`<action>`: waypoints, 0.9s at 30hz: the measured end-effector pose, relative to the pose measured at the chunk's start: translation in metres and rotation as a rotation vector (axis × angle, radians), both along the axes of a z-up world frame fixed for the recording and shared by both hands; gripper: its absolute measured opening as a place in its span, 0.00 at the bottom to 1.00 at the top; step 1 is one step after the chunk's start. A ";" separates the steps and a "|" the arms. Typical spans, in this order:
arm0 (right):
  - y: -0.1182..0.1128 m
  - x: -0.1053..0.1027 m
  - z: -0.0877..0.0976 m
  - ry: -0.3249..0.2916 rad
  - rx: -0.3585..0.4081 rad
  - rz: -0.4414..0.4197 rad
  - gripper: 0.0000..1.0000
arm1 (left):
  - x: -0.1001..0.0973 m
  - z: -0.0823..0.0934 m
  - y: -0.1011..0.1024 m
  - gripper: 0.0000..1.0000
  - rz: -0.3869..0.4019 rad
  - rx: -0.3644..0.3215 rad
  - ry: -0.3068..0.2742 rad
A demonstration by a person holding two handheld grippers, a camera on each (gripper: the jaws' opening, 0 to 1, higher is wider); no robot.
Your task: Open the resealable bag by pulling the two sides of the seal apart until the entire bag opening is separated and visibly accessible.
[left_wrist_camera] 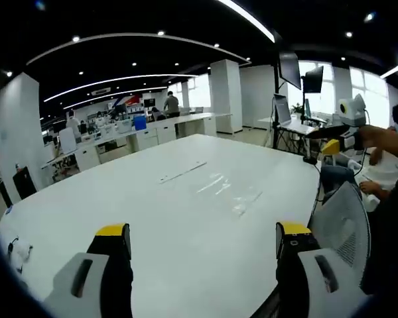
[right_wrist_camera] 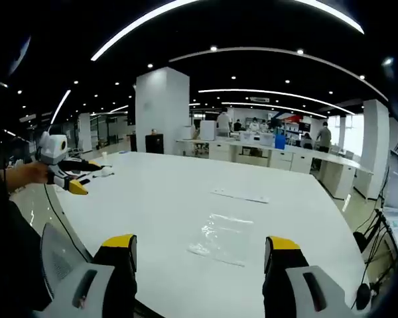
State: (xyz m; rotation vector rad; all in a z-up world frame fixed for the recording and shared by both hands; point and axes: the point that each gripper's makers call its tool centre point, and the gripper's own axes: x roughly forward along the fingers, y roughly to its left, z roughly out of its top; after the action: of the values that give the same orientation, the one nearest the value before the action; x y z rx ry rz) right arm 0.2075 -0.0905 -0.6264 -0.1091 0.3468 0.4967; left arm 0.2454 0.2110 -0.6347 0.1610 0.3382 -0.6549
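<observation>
Showing the start of the task, both views look across a large white table [right_wrist_camera: 152,199] in an open office. The clear resealable bag [right_wrist_camera: 222,240] lies flat on the tabletop, alone, well apart from either tool; in the left gripper view the same bag [left_wrist_camera: 231,189] appears farther off, toward the middle of the table. A second thin, pale strip [right_wrist_camera: 241,195] lies beyond the bag, apart from it; what it is cannot be told.

The right gripper [right_wrist_camera: 199,248] has its yellow-tipped jaws spread wide, with nothing between them, and the bag sits ahead of and between the two jaws in that view. The left gripper [left_wrist_camera: 202,235] is likewise spread wide and empty, held near the table edge with bare tabletop ahead of it.

Each tool also appears at the side of the other's view, held in a hand [right_wrist_camera: 26,173] above the table edge beside a mesh chair back [left_wrist_camera: 345,222].

Judged from these pictures, nothing of the task is done: the bag is untouched, and whether its seal is closed is too faint to tell. Left to do: reach the bag, take one side of the seal in each tool, and pull them apart along the whole opening.
</observation>
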 end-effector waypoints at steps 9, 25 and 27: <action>-0.005 -0.002 0.000 0.001 0.012 -0.021 0.83 | -0.003 0.004 0.000 0.96 0.007 -0.038 -0.004; -0.005 -0.003 -0.006 0.029 0.004 -0.025 0.86 | -0.005 -0.002 -0.007 0.95 -0.003 -0.035 0.025; -0.006 -0.003 -0.007 0.030 0.007 -0.028 0.86 | -0.004 -0.002 -0.007 0.96 -0.007 -0.033 0.022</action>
State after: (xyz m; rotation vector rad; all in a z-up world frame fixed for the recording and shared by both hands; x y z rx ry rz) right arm 0.2044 -0.0966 -0.6329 -0.0904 0.3759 0.4726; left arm 0.2415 0.2040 -0.6366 0.1234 0.3479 -0.6690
